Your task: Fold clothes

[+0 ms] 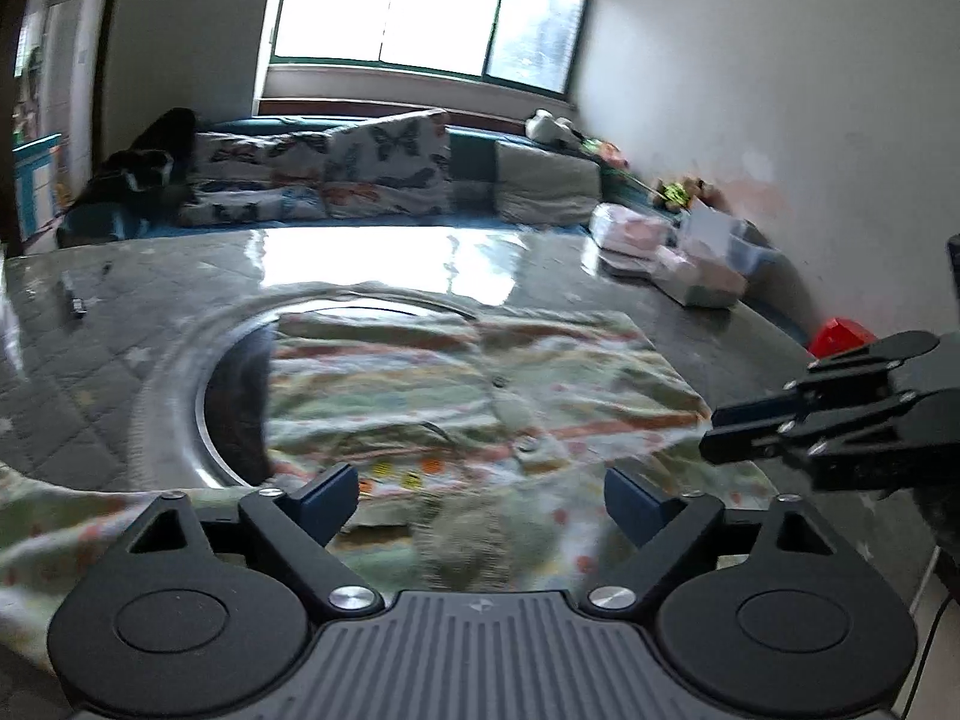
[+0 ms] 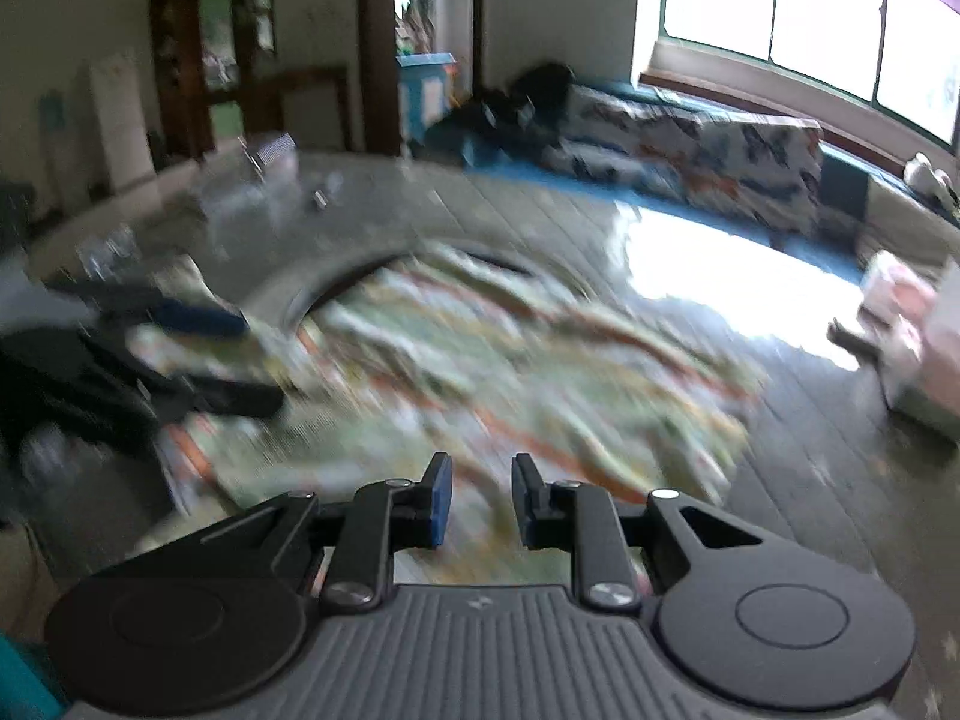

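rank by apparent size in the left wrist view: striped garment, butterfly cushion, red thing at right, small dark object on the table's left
1. striped garment
2. butterfly cushion
3. red thing
4. small dark object

The garment lies nearest the camera, so its lead is partly down to nearness.

Garment (image 1: 480,396) spread on table (image 1: 180,276), partly over round metal ring (image 1: 174,396) set in tabletop. Left gripper (image 1: 480,498) over garment's near edge; right gripper (image 1: 750,426) at its right edge. Boxes (image 1: 678,258) on table's far right. Cushions (image 1: 336,174) behind table, window (image 1: 432,6) above.
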### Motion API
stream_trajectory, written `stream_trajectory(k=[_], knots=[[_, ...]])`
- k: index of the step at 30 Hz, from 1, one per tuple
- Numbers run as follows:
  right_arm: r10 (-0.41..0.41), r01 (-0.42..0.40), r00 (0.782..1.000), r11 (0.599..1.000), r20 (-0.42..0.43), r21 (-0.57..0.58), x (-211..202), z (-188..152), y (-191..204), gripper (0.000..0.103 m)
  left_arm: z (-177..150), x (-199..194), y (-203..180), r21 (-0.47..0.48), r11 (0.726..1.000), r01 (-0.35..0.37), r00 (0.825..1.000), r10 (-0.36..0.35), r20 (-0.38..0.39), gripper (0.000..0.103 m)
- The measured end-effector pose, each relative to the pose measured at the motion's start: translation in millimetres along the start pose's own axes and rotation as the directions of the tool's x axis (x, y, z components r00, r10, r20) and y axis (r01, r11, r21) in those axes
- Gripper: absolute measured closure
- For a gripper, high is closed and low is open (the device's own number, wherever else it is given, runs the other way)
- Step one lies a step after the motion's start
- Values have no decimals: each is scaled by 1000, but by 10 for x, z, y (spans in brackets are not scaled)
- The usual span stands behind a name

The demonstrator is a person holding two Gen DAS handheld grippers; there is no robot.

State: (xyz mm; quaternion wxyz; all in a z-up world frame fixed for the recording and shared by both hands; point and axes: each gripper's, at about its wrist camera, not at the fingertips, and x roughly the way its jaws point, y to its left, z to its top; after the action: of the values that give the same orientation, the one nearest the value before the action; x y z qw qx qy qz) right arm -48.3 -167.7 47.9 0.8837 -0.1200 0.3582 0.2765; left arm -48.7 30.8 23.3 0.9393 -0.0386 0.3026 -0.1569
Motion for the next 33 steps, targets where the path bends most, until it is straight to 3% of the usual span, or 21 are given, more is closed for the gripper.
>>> stream_trajectory(k=[8,17,21,27,29,33], knots=[[-46,52,997,995,-70,85,208,-360,-307,82,-60,205,-197,50,998,49,998,-46,-53,21],[-67,67,998,997,-16,39,133,-286,-253,81,-101,337,-165,33,999,23,996,-20,-85,48],[-64,65,998,996,-26,52,222,-285,-296,79,-125,404,-89,44,999,-23,995,27,-93,60],[-69,71,997,995,-32,63,301,-286,-316,76,-151,377,9,48,995,-82,993,86,-82,63],[-62,64,998,997,-24,51,287,-269,-260,69,-148,354,31,42,995,-93,992,96,-78,63],[-14,14,1000,1000,0,5,271,-206,-88,67,-164,307,13,47,996,-77,994,80,-73,62]])
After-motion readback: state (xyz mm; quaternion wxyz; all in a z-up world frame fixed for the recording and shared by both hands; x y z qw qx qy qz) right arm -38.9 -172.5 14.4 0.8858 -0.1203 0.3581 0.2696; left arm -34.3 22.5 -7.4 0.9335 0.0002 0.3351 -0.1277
